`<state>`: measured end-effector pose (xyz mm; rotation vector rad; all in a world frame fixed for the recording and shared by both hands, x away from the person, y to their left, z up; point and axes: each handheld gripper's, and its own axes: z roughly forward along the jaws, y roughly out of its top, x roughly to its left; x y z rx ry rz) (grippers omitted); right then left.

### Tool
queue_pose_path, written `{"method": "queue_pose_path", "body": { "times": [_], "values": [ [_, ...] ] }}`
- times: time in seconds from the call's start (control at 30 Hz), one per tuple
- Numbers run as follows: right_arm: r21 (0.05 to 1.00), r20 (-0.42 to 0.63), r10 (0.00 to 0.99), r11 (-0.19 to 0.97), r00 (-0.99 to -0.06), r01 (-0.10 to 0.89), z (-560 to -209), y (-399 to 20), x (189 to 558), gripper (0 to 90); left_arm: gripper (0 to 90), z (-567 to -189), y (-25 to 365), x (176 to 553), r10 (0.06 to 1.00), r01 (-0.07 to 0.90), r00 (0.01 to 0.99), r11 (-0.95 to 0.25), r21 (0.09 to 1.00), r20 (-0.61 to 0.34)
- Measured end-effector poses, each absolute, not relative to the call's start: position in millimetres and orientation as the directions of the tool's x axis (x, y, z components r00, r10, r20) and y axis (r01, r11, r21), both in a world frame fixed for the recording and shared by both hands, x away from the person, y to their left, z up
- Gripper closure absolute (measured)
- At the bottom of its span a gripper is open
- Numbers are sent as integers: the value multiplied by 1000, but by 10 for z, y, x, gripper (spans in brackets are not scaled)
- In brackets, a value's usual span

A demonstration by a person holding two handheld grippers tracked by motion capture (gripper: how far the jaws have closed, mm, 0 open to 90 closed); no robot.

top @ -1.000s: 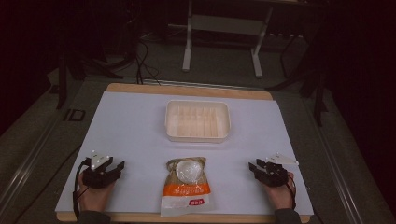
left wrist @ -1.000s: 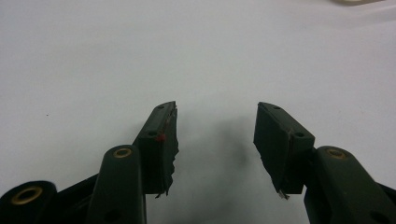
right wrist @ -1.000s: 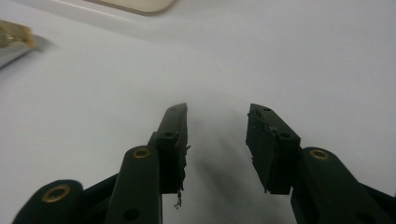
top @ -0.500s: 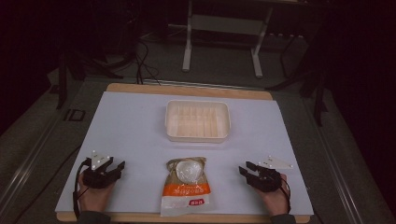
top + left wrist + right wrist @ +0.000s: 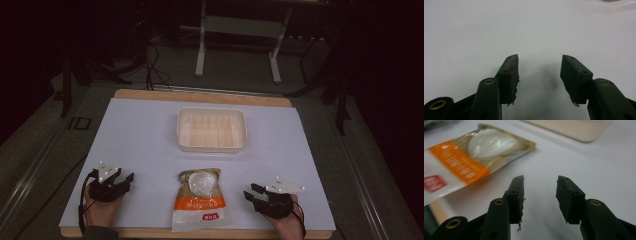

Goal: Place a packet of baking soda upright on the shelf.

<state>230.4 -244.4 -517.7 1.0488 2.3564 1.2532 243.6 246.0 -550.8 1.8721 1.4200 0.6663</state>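
White matte tabletop (image 5: 150,145): right gripper (image 5: 252,195), jaws apart and empty, has slid nearer the glossy orange-banded pouch (image 5: 200,200); left gripper (image 5: 125,181) gapes too.

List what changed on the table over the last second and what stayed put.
The right gripper slid left across the table toward the food pouch, jaws open and empty, and does not touch it. Nothing was gripped or released. The left gripper, the pouch and the plastic tray stayed where they were.
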Motion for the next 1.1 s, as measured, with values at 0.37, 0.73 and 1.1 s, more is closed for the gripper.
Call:
{"method": "queue_pose_path", "body": {
  "times": [0.37,0.73,1.1],
  "values": [
    [804,99,619,411,-779,429,-5143,-2226,1919,516,482,-5508,2453,2437,962,612,273,-175,771,1],
    [834,136,535,392,-834,388,-5031,-2120,1725,441,480,-5509,2450,2440,961,616,275,-179,767,4],
    [795,160,521,436,-838,422,-5199,-1980,1716,379,479,-5511,2445,2442,961,617,276,-183,765,7]
  ]
}}
